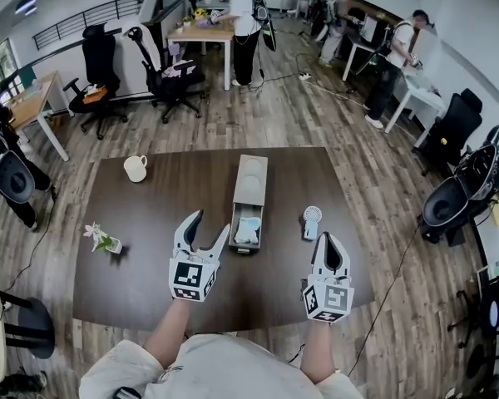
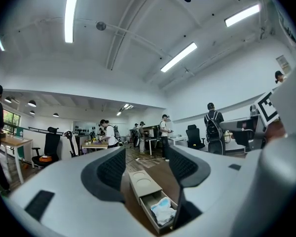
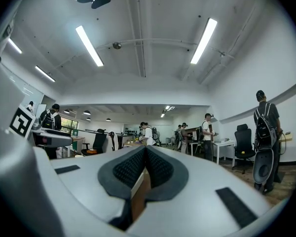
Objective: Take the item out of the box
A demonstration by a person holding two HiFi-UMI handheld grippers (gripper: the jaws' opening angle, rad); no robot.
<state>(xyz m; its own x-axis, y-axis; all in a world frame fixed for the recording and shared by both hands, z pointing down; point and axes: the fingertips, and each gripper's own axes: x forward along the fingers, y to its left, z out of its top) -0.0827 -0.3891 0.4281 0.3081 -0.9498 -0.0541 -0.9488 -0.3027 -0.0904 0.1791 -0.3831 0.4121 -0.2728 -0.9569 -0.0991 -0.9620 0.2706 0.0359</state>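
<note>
Item (image 1: 248, 229) (a crumpled white-and-blue bundle) is lying in the pulled-out near end of the box (image 1: 251, 181), whose long axis is running straight away from the person. Left gripper (image 1: 209, 228) is hovering just beside it, fingers spread and empty, with the item lying slightly ahead and to their right. The right gripper (image 1: 328, 241) is sitting farther off, fingers pressed together on nothing.

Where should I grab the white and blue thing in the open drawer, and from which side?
Probably pinch the raised crumpled middle of the white-and-blue item from straight above: it lies in the open drawer, whose walls block a sideways approach. The open left gripper is nearest.
</note>
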